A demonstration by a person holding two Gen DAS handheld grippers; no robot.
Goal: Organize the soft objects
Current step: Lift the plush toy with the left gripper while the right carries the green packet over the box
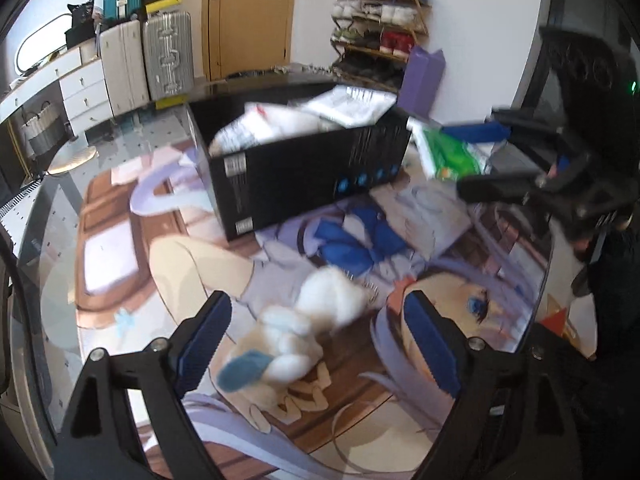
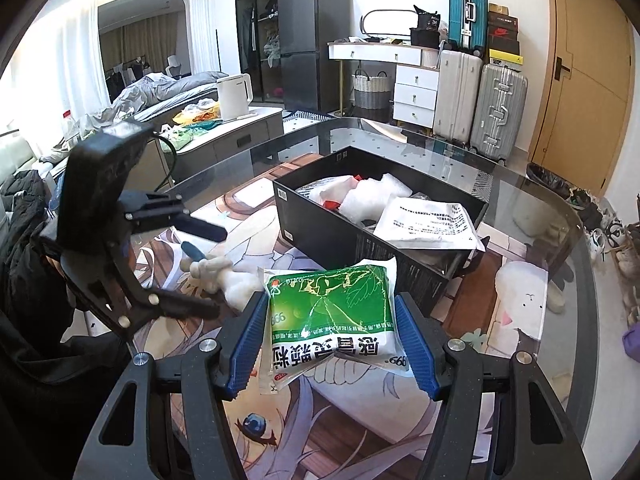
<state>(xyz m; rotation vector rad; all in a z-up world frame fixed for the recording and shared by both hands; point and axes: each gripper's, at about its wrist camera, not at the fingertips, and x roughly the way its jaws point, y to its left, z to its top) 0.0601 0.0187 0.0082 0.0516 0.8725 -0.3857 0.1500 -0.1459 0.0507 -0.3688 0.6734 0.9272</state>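
Observation:
A white plush toy (image 1: 288, 340) with a blue end lies on the printed mat, between the wide-apart fingers of my left gripper (image 1: 318, 304), which is open and not pressing on it. The right wrist view shows the same toy (image 2: 224, 276) under the left gripper (image 2: 216, 272). My right gripper (image 2: 330, 304) is shut on a green and white packet (image 2: 332, 312) and holds it above the mat, just in front of a black box (image 2: 332, 236). The box (image 1: 304, 176) holds white bags and a printed pouch. The right gripper (image 1: 454, 160) with the packet (image 1: 440, 152) hangs beside the box's right end.
The mat (image 1: 120, 248) covers a glass table whose rounded edge (image 2: 576, 216) curves past the box. A white cushion (image 2: 520, 292) shows through the glass. Suitcases (image 2: 496, 108), drawers and a shoe rack (image 1: 380, 28) stand beyond. A dark sleeve (image 2: 32, 280) is at the left.

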